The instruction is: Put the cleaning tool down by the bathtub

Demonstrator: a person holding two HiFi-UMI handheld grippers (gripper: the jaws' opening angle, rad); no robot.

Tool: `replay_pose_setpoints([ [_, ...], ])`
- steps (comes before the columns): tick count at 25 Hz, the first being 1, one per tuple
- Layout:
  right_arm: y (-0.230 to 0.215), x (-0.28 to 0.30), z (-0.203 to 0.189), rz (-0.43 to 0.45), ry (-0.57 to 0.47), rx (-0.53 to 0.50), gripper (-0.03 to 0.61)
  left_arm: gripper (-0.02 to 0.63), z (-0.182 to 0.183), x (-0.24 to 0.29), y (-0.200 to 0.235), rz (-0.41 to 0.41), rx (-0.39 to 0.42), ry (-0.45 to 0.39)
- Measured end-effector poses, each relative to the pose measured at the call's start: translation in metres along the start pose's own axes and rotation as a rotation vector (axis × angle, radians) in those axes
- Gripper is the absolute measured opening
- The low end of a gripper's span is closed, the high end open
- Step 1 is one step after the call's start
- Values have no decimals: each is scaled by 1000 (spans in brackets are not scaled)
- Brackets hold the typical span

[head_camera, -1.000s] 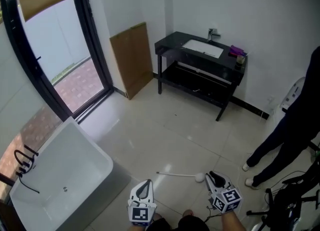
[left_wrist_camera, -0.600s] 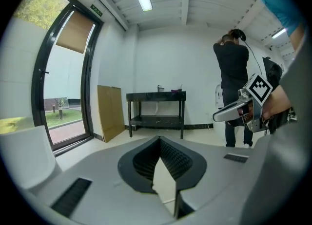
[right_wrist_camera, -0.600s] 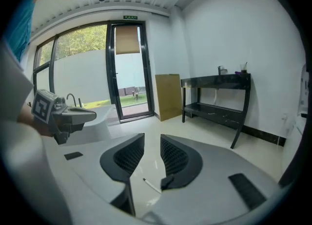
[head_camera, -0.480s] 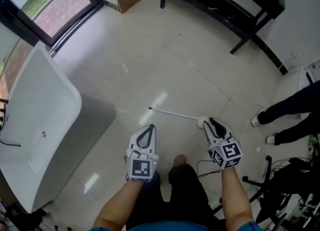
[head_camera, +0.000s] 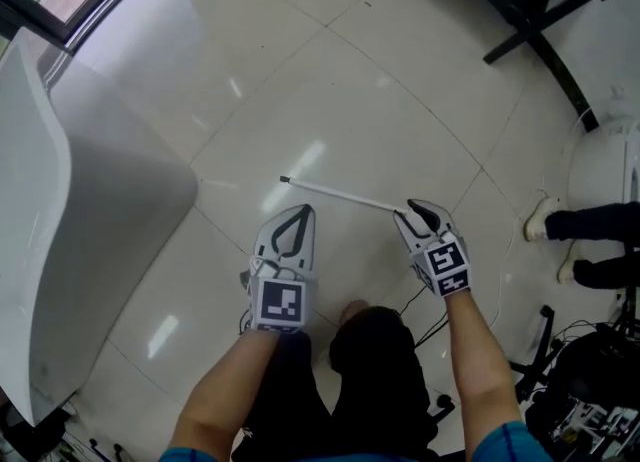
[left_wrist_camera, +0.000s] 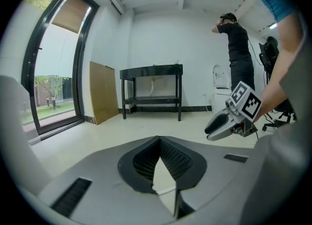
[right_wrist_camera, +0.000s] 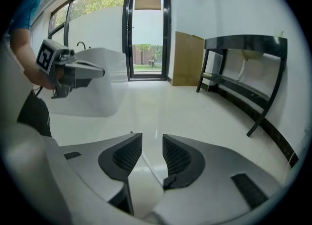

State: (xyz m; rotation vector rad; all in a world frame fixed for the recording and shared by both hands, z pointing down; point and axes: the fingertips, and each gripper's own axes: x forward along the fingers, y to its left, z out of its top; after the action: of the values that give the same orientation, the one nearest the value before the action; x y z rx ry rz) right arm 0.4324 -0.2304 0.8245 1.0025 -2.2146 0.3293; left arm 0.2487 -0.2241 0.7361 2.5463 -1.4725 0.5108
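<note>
The cleaning tool, a thin white rod (head_camera: 335,193) with a white head, lies low over the floor tiles and points left toward the white bathtub (head_camera: 60,230). Its head end sits at my right gripper (head_camera: 418,212). In the right gripper view the rod (right_wrist_camera: 148,160) runs through the gap of the right gripper (right_wrist_camera: 152,146). Those jaws are opening and their pads stand clear of it. My left gripper (head_camera: 300,212) hovers just left of the rod, empty. In its own view the left gripper (left_wrist_camera: 158,140) has its tips meeting. The bathtub (right_wrist_camera: 97,83) stands ahead to the left.
A black washstand (head_camera: 540,20) stands at the upper right. A standing person's shoes (head_camera: 545,220) and a white fixture (head_camera: 605,165) are at the right edge. Cables and a chair base (head_camera: 590,380) crowd the lower right. A glass door (right_wrist_camera: 146,34) and a brown board (right_wrist_camera: 187,58) lie beyond.
The head view has tipped steeply down toward the floor. The right jaws have spread apart around the tool's rod. Both grippers stay close to the tool.
</note>
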Motion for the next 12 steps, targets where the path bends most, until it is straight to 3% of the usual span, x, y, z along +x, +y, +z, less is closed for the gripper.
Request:
replay_pose_setpoints([
  [6,5,99,-119,64,178,-93,177,0,-73,28,6,-7,-21,26],
  [12,9,167,-193,120,305,-171,179,0,-81,58,7,-73,-80,42],
])
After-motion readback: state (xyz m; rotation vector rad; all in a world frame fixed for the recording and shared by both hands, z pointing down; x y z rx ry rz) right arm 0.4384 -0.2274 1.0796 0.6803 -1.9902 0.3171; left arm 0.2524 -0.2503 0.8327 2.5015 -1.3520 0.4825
